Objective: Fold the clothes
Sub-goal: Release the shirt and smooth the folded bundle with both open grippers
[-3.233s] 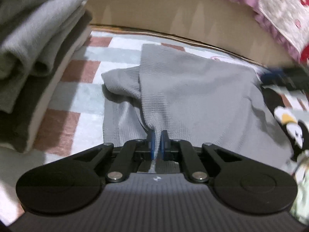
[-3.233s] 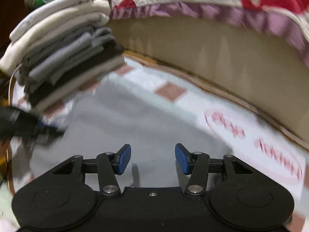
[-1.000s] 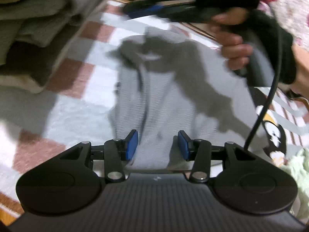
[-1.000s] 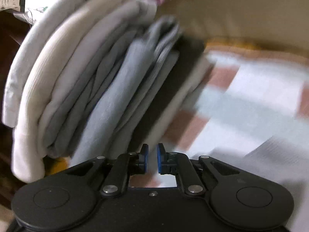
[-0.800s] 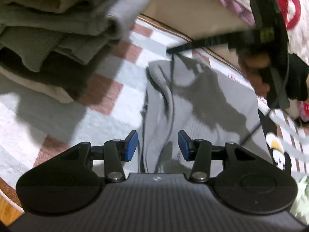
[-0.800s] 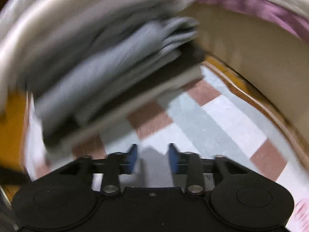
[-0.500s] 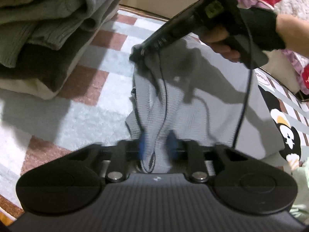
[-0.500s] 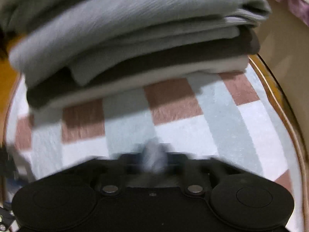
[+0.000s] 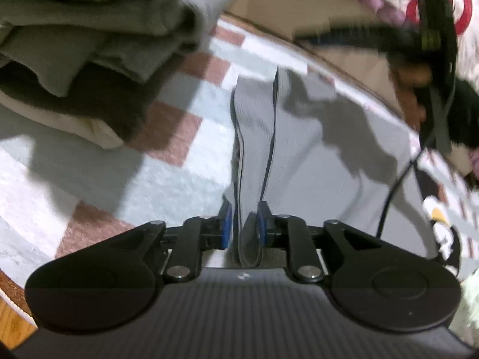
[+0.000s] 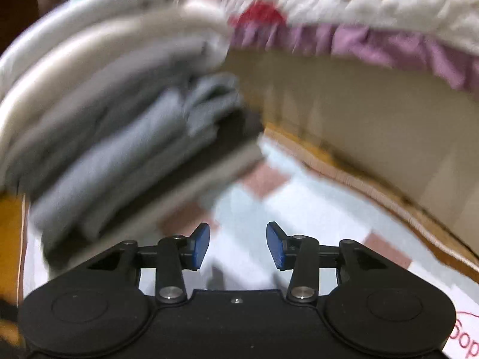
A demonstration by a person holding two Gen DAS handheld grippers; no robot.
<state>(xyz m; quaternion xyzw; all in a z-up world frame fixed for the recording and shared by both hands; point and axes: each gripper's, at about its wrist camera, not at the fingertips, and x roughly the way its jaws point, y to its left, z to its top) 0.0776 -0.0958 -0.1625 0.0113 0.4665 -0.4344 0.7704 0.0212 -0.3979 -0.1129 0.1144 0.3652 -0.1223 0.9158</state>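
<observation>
A grey knit garment (image 9: 329, 155) lies flat on the checked mat (image 9: 185, 179), its left edge turned over in a long narrow fold. My left gripper (image 9: 243, 224) is at the near end of that fold. Its jaws are opening, and the fold sits loosely between the blue pads (image 9: 227, 224). My right gripper (image 9: 302, 34) hangs blurred above the garment's far edge, held by a hand (image 9: 410, 74). In its own view the right gripper (image 10: 238, 245) has its jaws opening, with nothing between them and only the mat (image 10: 269, 209) below.
A tall stack of folded clothes (image 9: 89, 45) (image 10: 119, 119) stands on the mat at the left. The beige bed side (image 10: 359, 113) with a purple frill (image 10: 359, 42) runs along the back. A black cable (image 9: 395, 191) hangs over the garment's right part.
The right gripper has let go of the garment's far corner, lifted away to the right and opened. The left jaws closed on the near fold, then parted slightly. The fold now lies straight.
</observation>
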